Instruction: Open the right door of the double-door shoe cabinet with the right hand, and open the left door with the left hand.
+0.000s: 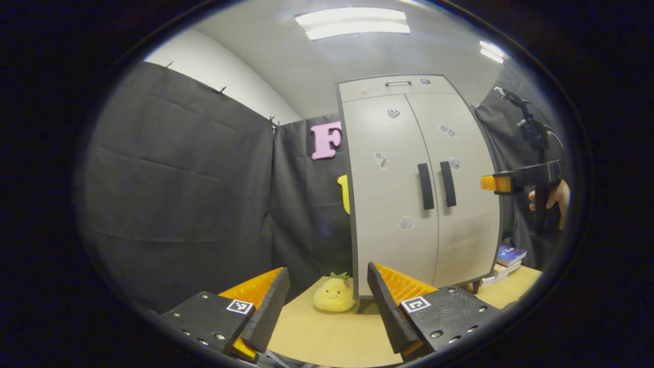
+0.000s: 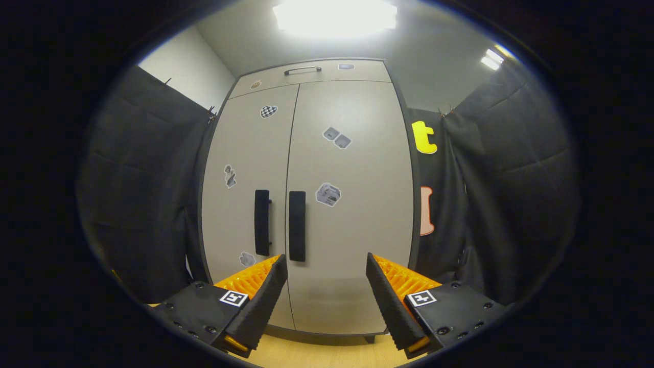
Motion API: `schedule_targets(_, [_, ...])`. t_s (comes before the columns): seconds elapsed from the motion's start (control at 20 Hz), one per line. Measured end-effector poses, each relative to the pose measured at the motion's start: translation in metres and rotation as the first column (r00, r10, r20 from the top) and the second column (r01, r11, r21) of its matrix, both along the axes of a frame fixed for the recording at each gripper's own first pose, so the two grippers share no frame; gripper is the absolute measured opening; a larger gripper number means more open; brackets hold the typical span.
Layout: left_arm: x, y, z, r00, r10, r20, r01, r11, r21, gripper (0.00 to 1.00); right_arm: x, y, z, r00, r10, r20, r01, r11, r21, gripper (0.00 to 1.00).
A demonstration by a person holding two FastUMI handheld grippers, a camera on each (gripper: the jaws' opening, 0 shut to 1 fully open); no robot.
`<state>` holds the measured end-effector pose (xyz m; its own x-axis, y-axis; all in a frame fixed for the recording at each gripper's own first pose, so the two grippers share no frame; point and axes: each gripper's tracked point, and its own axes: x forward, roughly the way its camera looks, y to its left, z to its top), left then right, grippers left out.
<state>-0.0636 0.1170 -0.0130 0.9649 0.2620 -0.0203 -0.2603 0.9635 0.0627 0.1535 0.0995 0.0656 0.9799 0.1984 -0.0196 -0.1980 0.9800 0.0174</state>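
Doors (image 2: 306, 204) closed, both grippers (image 2: 327, 286) (image 1: 327, 296) held apart and empty; right handle (image 2: 297, 226) should be approached squarely, then clamped before pulling.

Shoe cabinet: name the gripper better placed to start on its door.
Right. The right gripper, fingers open, faces the closed shoe cabinet close up, near the right door handle. The left gripper views it from farther off.
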Motion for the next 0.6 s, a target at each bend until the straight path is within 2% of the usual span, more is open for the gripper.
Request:
schedule_targets(0.3, [-0.017, 0.024, -0.009, 0.998, 0.057, -0.022, -0.057, 0.998, 0.013, 0.88, 0.046, 0.028, 0.019, 1.000, -0.005, 0.005, 0.005, 1.000, 0.024, 0.97])
schedule_targets(0.6, [-0.031, 0.056, -0.018, 0.992, 0.123, -0.042, -0.122, 0.992, 0.010, 0.88, 0.086, 0.067, 0.014, 0.999, 0.005, -0.047, -0.004, 1.000, 0.028, 0.97])
